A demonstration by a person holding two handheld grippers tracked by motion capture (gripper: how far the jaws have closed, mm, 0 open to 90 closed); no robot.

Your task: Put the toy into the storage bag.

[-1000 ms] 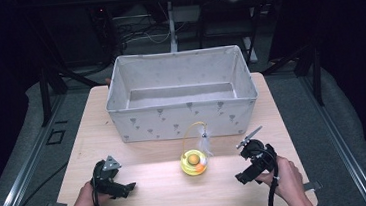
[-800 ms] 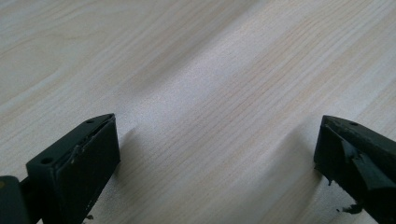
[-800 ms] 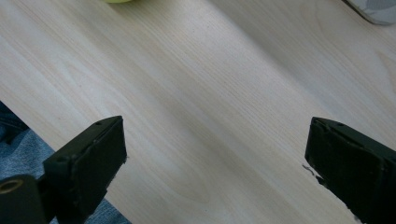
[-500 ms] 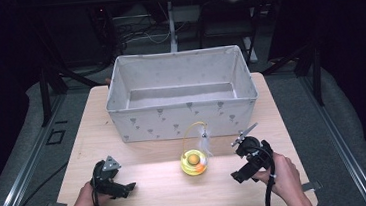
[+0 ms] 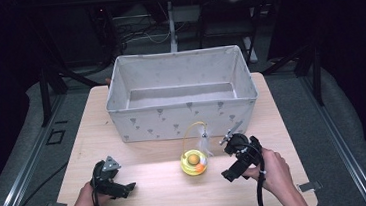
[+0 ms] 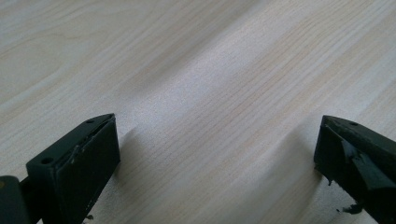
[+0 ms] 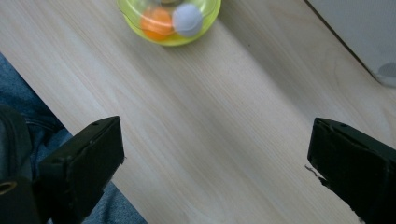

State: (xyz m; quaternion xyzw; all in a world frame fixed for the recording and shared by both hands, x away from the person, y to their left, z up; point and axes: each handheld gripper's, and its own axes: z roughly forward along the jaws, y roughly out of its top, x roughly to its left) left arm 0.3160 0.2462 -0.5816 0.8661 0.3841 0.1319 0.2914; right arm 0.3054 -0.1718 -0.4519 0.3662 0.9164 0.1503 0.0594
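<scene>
On the pale wooden table [image 5: 144,196], both grippers sit near the front edge: left gripper [image 5: 111,182] and right gripper [image 5: 237,159], jaws wide apart, empty. Between them stands a yellow-green bowl [image 5: 194,162]; the right gripper view reveals an orange ball [image 7: 156,21] and white ball [image 7: 187,19] inside. Beyond sits a grey fabric bin [image 5: 182,118], then dark floor.

Left gripper [image 5: 111,178]: held low in left hand [image 5: 85,203], jaws spread wide, empty. Right gripper [image 5: 240,157]: gripped by right hand [image 5: 273,170], angled inward, jaws wide apart, empty. Forearms entering from bottom edge.
</scene>
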